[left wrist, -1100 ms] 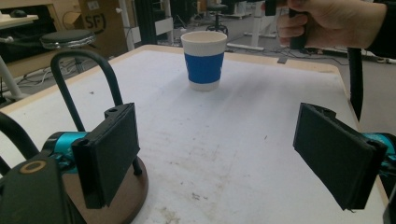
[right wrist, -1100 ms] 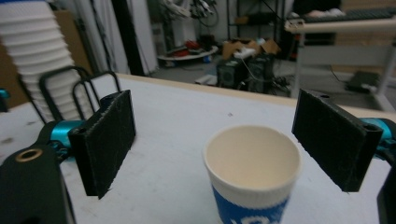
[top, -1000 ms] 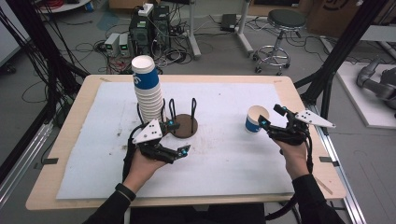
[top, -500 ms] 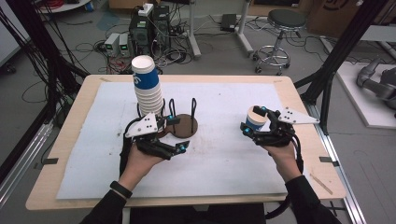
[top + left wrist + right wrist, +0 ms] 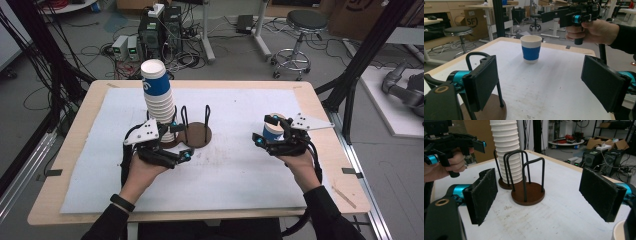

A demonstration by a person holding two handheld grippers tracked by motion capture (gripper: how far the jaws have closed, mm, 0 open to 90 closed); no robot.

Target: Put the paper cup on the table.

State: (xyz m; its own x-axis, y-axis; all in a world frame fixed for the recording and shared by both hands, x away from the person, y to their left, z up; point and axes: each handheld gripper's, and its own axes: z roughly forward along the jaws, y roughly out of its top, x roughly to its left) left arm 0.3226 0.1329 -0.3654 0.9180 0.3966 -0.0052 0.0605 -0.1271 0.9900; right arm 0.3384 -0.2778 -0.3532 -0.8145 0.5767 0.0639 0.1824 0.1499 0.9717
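A tall stack of white paper cups (image 5: 158, 100) (image 5: 506, 150) with blue bands stands in one wire holder. Beside it is an empty wire holder on a brown round base (image 5: 198, 134) (image 5: 527, 192) (image 5: 496, 110). My left gripper (image 5: 181, 142) (image 5: 540, 82) rests open just in front of the holders, nothing between its pads. A single blue-banded cup (image 5: 274, 131) (image 5: 531, 48) stands upright on the mat at the right. My right gripper (image 5: 264, 131) (image 5: 539, 197) hovers by that cup, facing the holders; its jaws have just been closing a little and stay open with nothing between them. The cup's rim (image 5: 619, 232) shows beside its right jaw.
A white mat (image 5: 240, 175) covers the wooden table (image 5: 325, 100). The right hand and its gripper (image 5: 576, 15) show behind the single cup in the left gripper view. A stool (image 5: 302, 22), computer boxes (image 5: 160, 25) and cables lie on the floor beyond the table.
The right hand has moved its gripper leftward, from the cup's right side to over and past the cup. The cup stays put. The left gripper has not moved.
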